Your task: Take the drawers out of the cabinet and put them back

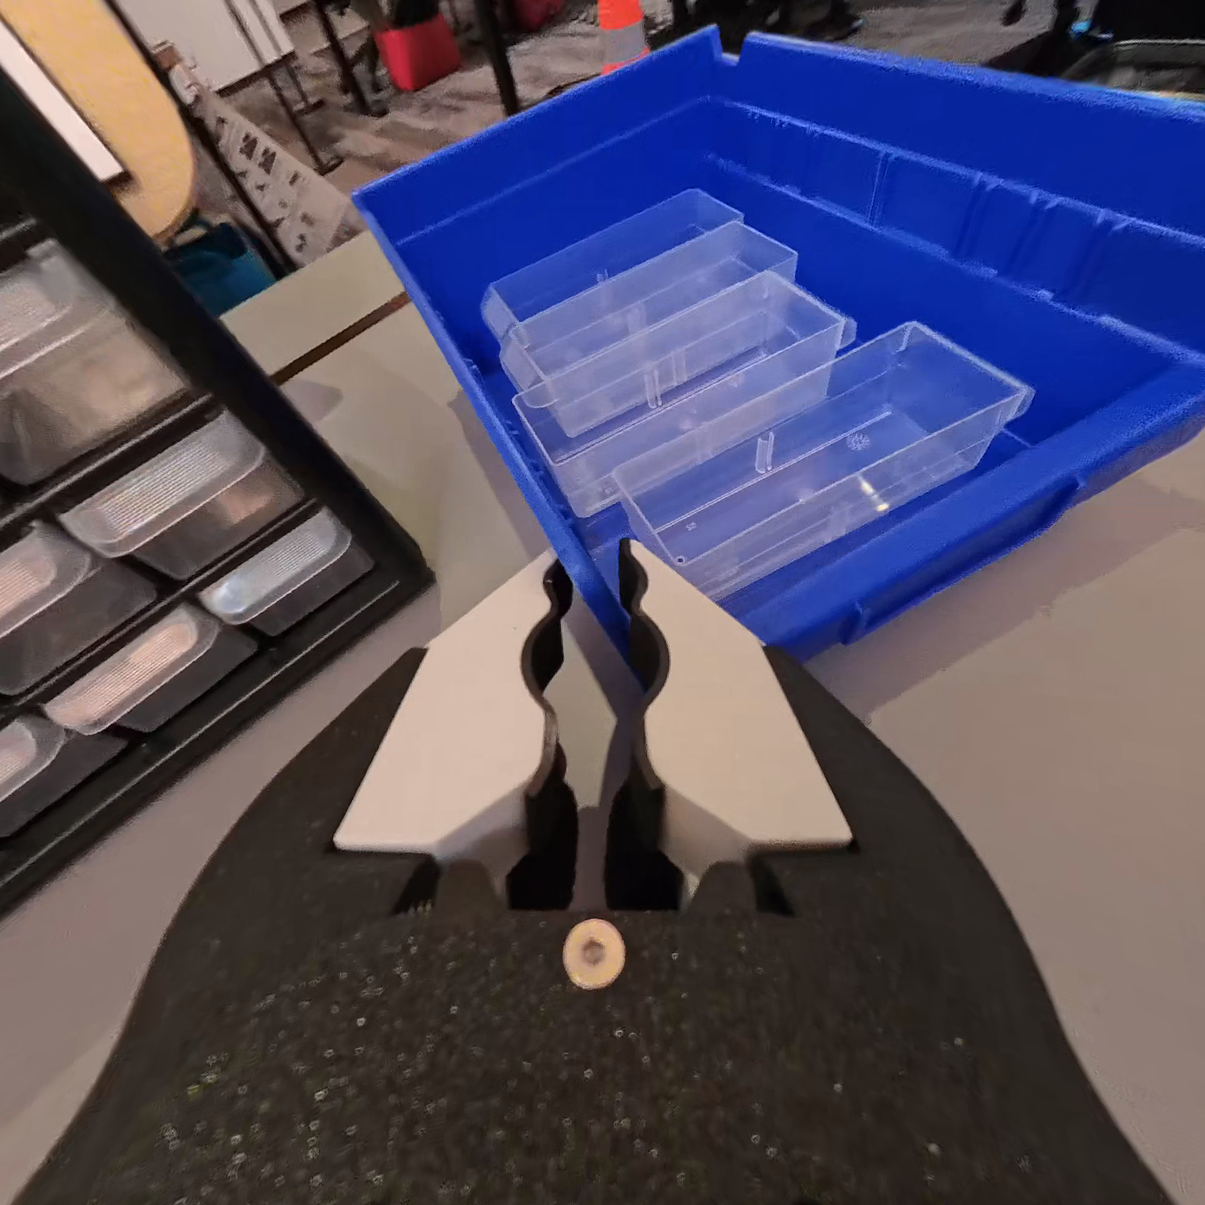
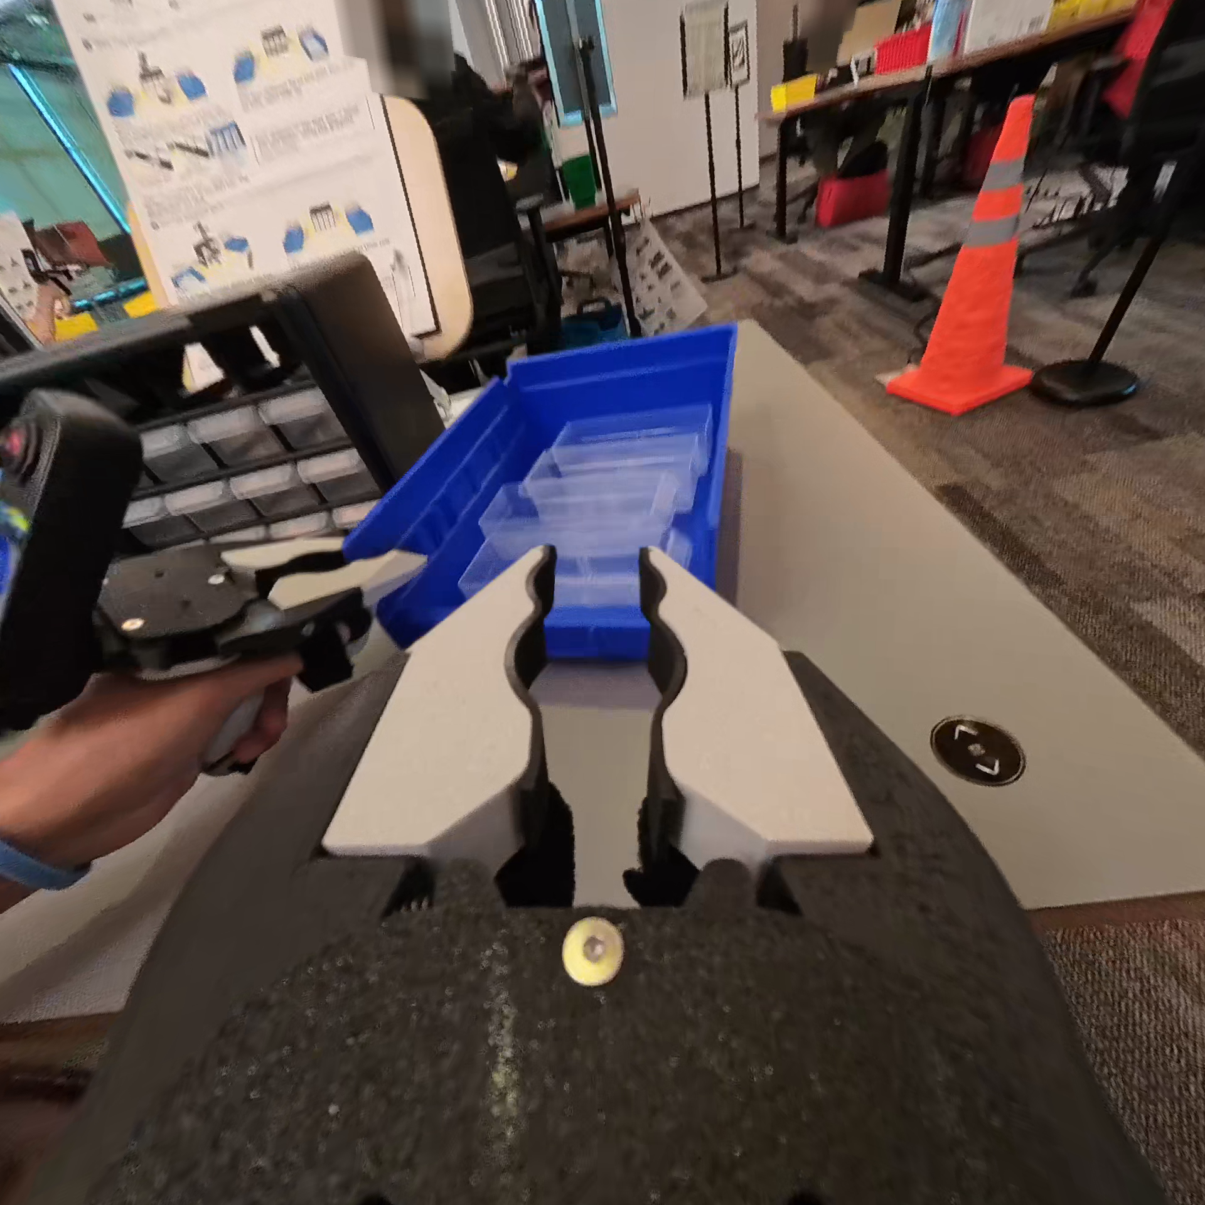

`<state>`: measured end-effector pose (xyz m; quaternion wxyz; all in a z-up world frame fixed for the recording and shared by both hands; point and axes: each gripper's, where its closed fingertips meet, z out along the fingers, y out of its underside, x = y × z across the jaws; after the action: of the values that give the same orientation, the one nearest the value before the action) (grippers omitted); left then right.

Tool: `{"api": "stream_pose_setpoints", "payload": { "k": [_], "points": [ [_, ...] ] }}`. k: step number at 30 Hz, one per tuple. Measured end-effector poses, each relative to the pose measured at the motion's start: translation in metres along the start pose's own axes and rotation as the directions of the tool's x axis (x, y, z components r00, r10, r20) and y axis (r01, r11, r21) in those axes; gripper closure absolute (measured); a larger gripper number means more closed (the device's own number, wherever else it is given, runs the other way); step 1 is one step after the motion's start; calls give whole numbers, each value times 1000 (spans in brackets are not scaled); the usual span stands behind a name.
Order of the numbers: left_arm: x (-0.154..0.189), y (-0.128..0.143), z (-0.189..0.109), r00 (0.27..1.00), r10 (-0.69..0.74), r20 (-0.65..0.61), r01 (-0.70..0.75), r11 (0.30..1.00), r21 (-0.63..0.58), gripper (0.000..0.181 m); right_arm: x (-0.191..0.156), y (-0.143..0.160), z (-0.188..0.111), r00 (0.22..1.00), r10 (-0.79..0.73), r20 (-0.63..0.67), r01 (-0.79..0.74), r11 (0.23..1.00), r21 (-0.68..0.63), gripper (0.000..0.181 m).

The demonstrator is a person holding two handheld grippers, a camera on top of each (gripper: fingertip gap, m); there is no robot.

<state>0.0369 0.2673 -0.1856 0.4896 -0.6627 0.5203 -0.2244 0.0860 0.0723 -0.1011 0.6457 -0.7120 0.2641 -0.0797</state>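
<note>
A blue bin (image 1: 847,163) on the grey table holds several clear plastic drawers (image 1: 821,456), lying side by side and partly overlapping. The black cabinet (image 1: 215,365) stands to its left with clear drawers (image 1: 176,502) in its slots. My left gripper (image 1: 592,564) is narrowly open and empty, with its tips just short of the bin's near corner. My right gripper (image 2: 596,554) is open and empty, and points at the bin's near end (image 2: 600,636) from a short distance. The bin's drawers (image 2: 606,495) and the cabinet (image 2: 365,339) also show in the right wrist view.
In the right wrist view a person's hand (image 2: 130,750) holds my left gripper (image 2: 378,564) by the bin's left corner. A round control button (image 2: 976,750) sits in the table. The table edge runs along the right. An orange cone (image 2: 978,261) stands on the carpet.
</note>
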Motion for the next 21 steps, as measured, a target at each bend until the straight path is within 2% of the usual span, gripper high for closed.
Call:
{"api": "stream_pose_setpoints", "payload": {
  "k": [4,8,11,21],
  "points": [
    [-8,18,-33,990,82,-119,-82,997,3,169,-11,-24,-12,999,-52,7,51,996,77,156],
    [-27,42,-71,963,160,-218,-163,987,4,171,-25,-34,-16,994,-105,19,102,988,114,157],
    [-43,60,-100,928,166,-332,-171,985,14,172,-32,-29,-12,993,-115,39,111,989,103,157],
    [-143,123,-183,899,91,-428,-87,996,29,178,-49,0,2,992,-60,115,58,998,18,157]
  ]
}}
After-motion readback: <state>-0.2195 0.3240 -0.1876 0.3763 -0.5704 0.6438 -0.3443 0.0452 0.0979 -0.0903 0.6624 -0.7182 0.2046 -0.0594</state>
